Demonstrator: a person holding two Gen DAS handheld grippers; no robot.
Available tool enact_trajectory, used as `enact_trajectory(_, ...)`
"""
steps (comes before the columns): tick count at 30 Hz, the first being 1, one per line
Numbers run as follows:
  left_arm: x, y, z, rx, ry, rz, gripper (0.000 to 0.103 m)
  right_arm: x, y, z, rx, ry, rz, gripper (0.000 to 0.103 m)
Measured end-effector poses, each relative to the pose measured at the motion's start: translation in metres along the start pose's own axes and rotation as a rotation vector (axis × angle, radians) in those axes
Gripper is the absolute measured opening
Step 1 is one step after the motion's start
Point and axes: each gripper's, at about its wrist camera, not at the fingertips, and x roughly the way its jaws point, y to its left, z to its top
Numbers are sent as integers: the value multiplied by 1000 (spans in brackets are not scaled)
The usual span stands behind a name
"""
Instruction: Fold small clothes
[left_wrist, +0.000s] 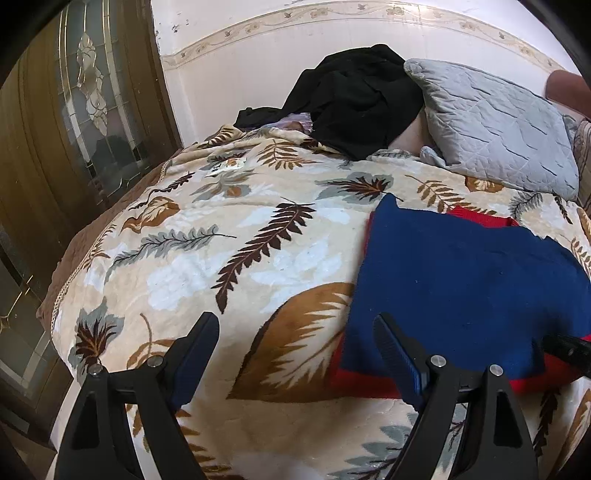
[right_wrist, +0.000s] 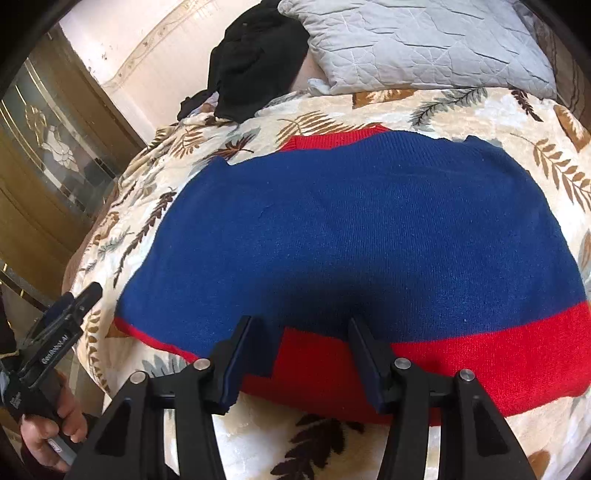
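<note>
A blue knitted sweater (left_wrist: 461, 280) (right_wrist: 351, 229) with a red hem (right_wrist: 498, 362) and red collar lies flat on the leaf-patterned blanket (left_wrist: 221, 240). My left gripper (left_wrist: 295, 319) is open above the blanket at the sweater's near left corner, with only its right finger (left_wrist: 397, 354) over the hem edge. The right wrist view shows this same left gripper (right_wrist: 74, 306) at the far left, held by a hand (right_wrist: 55, 417). My right gripper (right_wrist: 301, 322) hangs open just above the red hem; the knit lies under and between its fingers, and they do not press it.
A grey quilted pillow (left_wrist: 495, 125) (right_wrist: 424, 40) and a heap of black clothing (left_wrist: 354, 99) (right_wrist: 255, 62) lie at the head of the bed. A brown wooden door with a glass panel (left_wrist: 74, 129) stands close to the bed's left edge.
</note>
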Motion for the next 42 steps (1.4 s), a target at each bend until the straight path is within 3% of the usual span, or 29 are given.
enact_trajectory(8,0,-3,2,4,-4,-4,86,-29,2,0,4,-124,62,57)
enact_trajectory(12,1,-5,3,11,-5,-6,86,-19,2,0,3,-84,50,57)
enact_trajectory(15,1,-6,3,14,-4,-8,86,2,1,-2,-10,5,12,56)
enact_trajectory(19,1,-6,3,12,-2,-10,86,4,4,-3,-33,5,3,57)
enact_trajectory(22,-1,-2,0,-24,36,-85,86,-1,-1,-2,2,-4,33,57)
enact_trajectory(28,9,4,-27,-183,240,-364,86,-24,-5,1,24,-95,89,55)
enact_trajectory(30,12,1,-34,-216,281,-431,86,-26,-3,1,25,-101,92,39)
enact_trajectory(31,13,-1,-37,-227,299,-454,86,-25,-3,2,24,-97,88,40)
enact_trajectory(36,33,-4,-40,-340,373,-526,86,-16,-7,0,36,-52,99,39)
enact_trajectory(42,51,2,-32,-488,329,-531,85,0,-13,2,60,-11,99,39)
